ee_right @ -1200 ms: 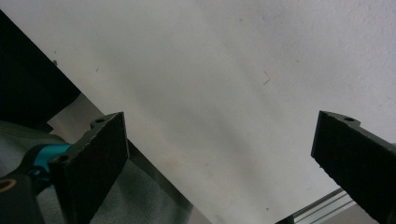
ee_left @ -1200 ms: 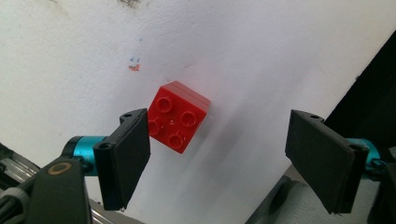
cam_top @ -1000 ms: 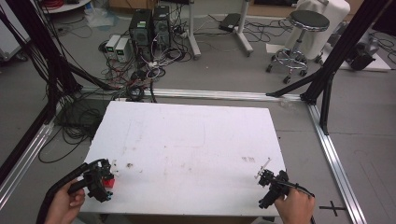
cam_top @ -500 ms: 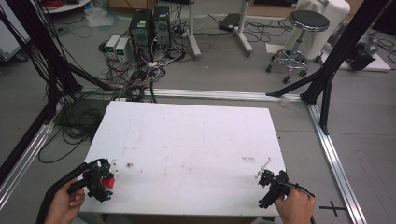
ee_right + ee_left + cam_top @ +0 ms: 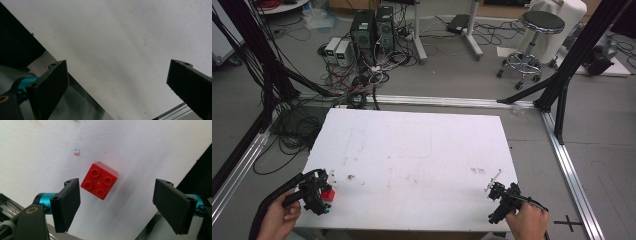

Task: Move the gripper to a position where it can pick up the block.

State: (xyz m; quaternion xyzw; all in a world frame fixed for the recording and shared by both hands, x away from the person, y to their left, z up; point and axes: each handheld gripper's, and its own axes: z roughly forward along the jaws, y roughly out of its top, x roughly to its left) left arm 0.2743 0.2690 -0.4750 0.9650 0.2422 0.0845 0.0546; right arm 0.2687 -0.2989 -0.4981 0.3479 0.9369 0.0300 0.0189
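Red block: a little red brick [image 5: 99, 180] with four studs on top, sitting flat on the white table [image 5: 422, 150] near its front-left corner, in the high view it's right at the left gripper [image 5: 323, 196]
Left gripper: held over the brick, jaws spread wide with the brick between them but closer to the left-hand jaw in the left gripper view, not touching either one as far as I can see
Left hand: the person's left hand [image 5: 279, 220] grips the handle at the bottom-left
Right gripper: the right gripper [image 5: 498, 192] is over the front-right corner, jaws wide apart, just bare table between them
Right hand: right hand [image 5: 526, 222] at the bottom edge
Background: a black stool [image 5: 539, 22] and computer towers [image 5: 372, 25] on the floor behind the table
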